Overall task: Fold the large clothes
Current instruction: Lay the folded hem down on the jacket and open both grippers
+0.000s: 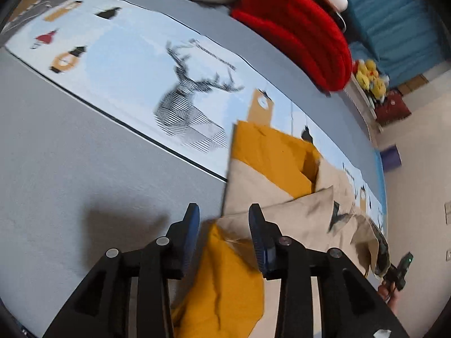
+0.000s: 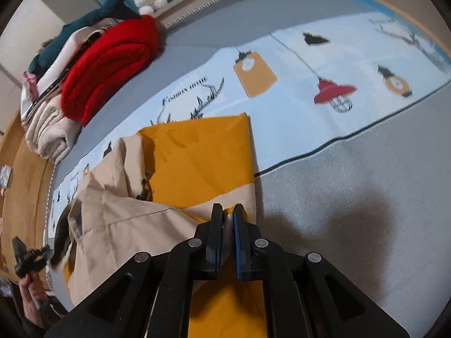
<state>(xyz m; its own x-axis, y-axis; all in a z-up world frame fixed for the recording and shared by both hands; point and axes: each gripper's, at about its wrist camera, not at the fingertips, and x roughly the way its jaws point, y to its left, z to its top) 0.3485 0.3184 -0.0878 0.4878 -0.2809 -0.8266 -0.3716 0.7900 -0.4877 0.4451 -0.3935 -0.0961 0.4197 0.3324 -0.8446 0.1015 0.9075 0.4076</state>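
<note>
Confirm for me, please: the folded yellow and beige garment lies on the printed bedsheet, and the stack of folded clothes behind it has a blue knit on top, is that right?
Not quite: the knit on top of the stack is red, not blue, as the right wrist view shows clearly. The rest holds: the yellow and beige garment does lie folded on the printed bedsheet.

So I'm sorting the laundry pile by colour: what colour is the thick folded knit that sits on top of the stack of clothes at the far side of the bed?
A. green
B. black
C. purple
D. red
D: the folded knit on top of the stack of clothes is bright red, seen again in the left wrist view.
</note>
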